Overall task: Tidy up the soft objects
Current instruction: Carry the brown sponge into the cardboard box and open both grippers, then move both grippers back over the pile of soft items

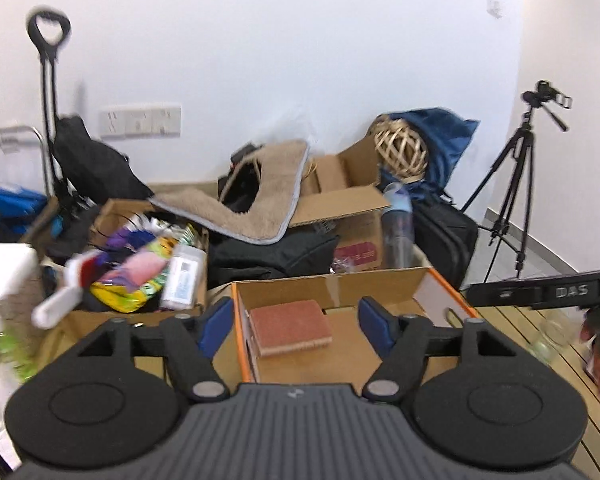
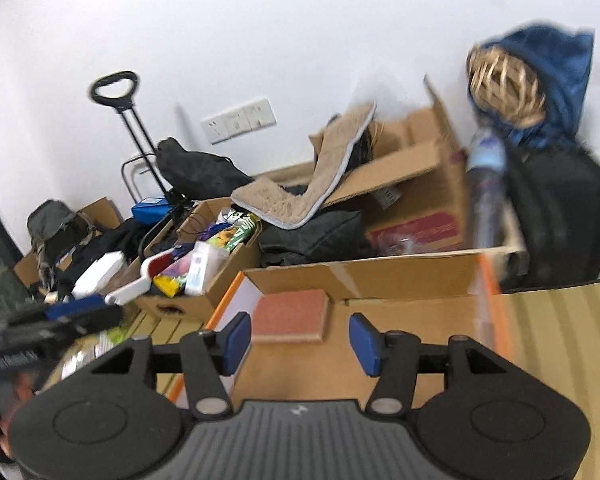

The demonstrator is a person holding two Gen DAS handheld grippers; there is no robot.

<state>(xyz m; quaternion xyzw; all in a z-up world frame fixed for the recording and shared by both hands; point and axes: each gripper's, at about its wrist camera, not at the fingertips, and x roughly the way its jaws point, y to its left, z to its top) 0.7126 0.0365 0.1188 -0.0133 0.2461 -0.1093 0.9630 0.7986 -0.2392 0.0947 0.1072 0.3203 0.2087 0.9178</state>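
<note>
A reddish sponge [image 1: 290, 327] lies flat inside an open cardboard box with an orange rim [image 1: 446, 294]. My left gripper [image 1: 296, 326] is open and empty, its blue pads spread either side of the sponge, which lies beyond them. In the right wrist view the same sponge [image 2: 291, 316] lies in the box [image 2: 400, 276], and my right gripper [image 2: 300, 338] is open and empty just short of it. The other gripper shows at the right edge of the left view [image 1: 540, 292] and at the left edge of the right view [image 2: 40, 332].
A beige mat [image 1: 256, 196] drapes over cardboard boxes behind. A box of mixed packets [image 1: 140, 264] stands at the left. A woven ball [image 1: 400, 152], a blue bag [image 1: 440, 132], a bottle [image 1: 398, 224], a black case [image 1: 444, 240], a tripod [image 1: 516, 184] and a trolley handle [image 1: 48, 80] stand around. A slatted wooden tabletop [image 1: 512, 328] lies to the right.
</note>
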